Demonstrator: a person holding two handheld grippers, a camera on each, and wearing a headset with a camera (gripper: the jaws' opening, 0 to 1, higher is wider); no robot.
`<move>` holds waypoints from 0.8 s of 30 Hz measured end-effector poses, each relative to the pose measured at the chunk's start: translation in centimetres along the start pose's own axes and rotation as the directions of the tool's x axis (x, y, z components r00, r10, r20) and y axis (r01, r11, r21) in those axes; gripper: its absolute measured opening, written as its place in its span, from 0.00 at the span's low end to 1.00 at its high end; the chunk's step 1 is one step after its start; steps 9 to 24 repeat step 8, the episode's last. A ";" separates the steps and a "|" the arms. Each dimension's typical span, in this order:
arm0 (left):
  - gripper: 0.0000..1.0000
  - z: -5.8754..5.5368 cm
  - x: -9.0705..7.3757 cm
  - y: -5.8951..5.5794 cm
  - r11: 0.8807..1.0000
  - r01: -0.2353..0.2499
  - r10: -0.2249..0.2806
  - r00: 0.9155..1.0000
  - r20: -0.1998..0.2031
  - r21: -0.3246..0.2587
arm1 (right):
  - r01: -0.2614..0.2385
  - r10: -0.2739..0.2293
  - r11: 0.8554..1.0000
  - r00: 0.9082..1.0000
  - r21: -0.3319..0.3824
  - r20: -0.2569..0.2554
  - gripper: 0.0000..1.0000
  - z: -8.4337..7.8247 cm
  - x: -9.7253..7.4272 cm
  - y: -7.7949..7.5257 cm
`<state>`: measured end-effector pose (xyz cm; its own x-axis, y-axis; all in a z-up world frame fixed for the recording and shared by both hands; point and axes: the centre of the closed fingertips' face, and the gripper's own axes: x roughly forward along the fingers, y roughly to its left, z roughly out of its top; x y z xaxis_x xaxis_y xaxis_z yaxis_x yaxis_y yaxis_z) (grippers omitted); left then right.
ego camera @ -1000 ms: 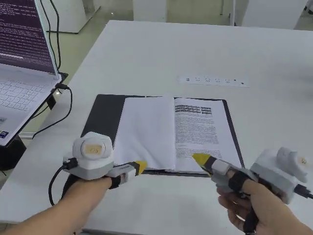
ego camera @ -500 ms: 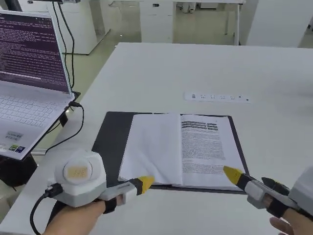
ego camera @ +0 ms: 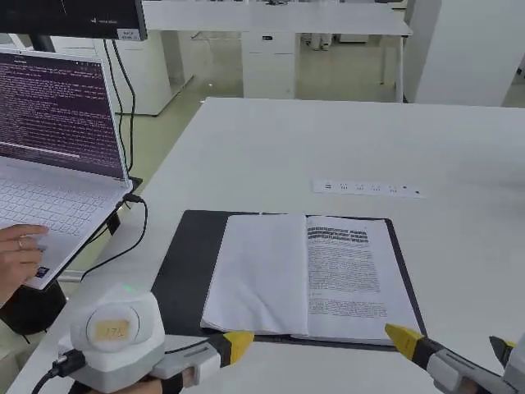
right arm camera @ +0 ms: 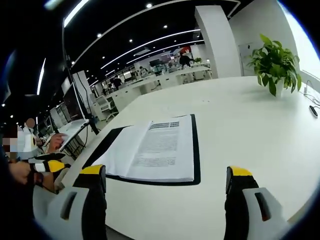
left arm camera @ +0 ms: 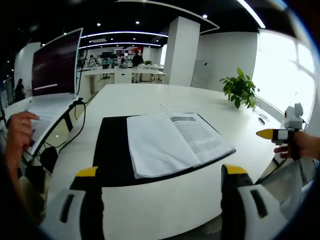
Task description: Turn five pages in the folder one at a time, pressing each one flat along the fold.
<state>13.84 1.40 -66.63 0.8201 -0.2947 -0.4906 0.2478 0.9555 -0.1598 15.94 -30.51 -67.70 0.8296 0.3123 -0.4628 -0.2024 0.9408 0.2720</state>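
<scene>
White and smooth, the workbench table (ego camera: pixel 271 139) carries a flat black folder (ego camera: pixel 182 258) lying open near its front edge, just ahead of both grippers. A blank white left leaf (ego camera: pixel 258 271) and a printed right-hand page (ego camera: pixel 349 275) meet at the centre fold (ego camera: pixel 307 275). The left gripper (left arm camera: pixel 160 172) and the right gripper (right arm camera: pixel 166 171) each hang short of the folder with jaws spread wide, holding nothing.

The sheets look thin, light and floppy, likely slippery against hard jaw tips and easy to crease or tear. The safest hold is probably a shallow pinch at the printed page's lower outer corner, taking one sheet only. The folder may slide on the slick tabletop. To the left, a hand (ego camera: pixel 20 254) rests on an open silver laptop (ego camera: pixel 49 189).
</scene>
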 end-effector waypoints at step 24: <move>0.99 0.1 -0.4 1.1 1.000 -0.017 0.017 1.000 0.006 -0.022 | 0.012 -0.013 1.000 1.000 0.013 0.007 1.00 0.1 -0.4 -0.5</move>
